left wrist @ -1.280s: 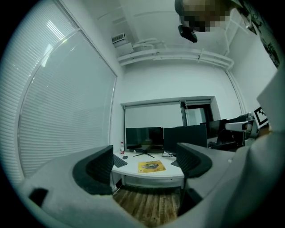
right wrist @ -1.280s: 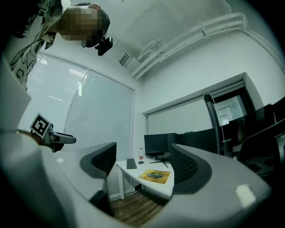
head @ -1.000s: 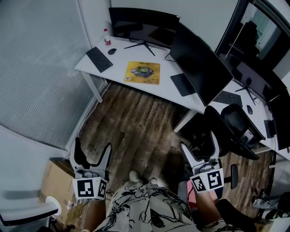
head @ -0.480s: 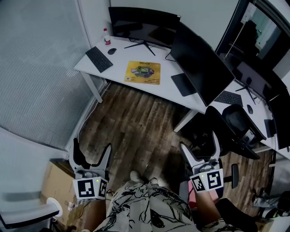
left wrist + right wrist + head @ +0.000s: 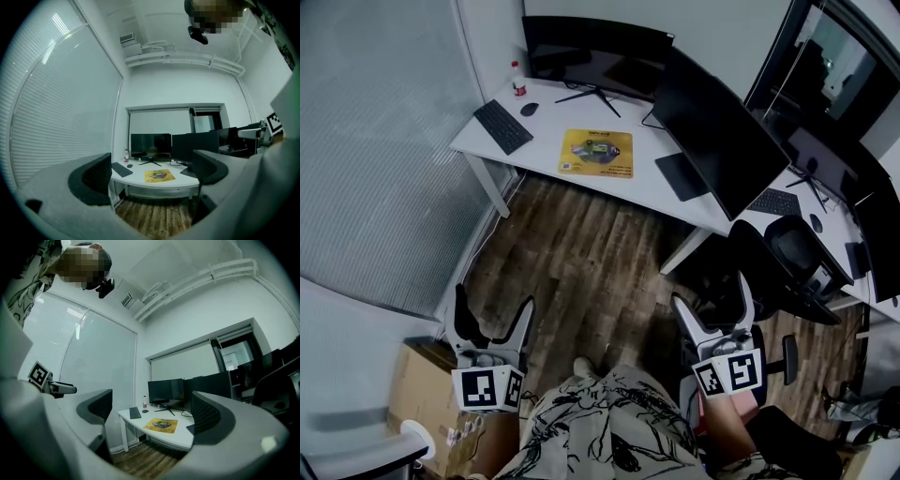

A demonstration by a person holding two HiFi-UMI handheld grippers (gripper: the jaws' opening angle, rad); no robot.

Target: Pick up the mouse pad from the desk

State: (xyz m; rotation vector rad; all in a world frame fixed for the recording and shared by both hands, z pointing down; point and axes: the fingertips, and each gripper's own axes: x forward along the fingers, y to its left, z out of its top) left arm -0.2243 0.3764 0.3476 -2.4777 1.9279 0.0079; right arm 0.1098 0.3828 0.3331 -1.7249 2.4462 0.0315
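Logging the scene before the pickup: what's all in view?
desk: one, white, ahead
mouse pad: one, yellow, desk middle
keyboard: one there, black, left of pad
mouse: one, dark, beside that keyboard
bottle: one, red-capped, desk's back corner
monitors: two there, black, behind pad
office chair: one, black, right
cardboard box: one, brown, lower left
left gripper: one, white, jaws just been opening, nothing between
right gripper: one, white, jaws just been opening, nothing between

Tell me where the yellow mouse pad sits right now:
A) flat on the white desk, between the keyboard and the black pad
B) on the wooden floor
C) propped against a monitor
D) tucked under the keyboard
A: the head view shows the mouse pad lying flat on the desk, with the keyboard on one side of it and the black pad on the other.
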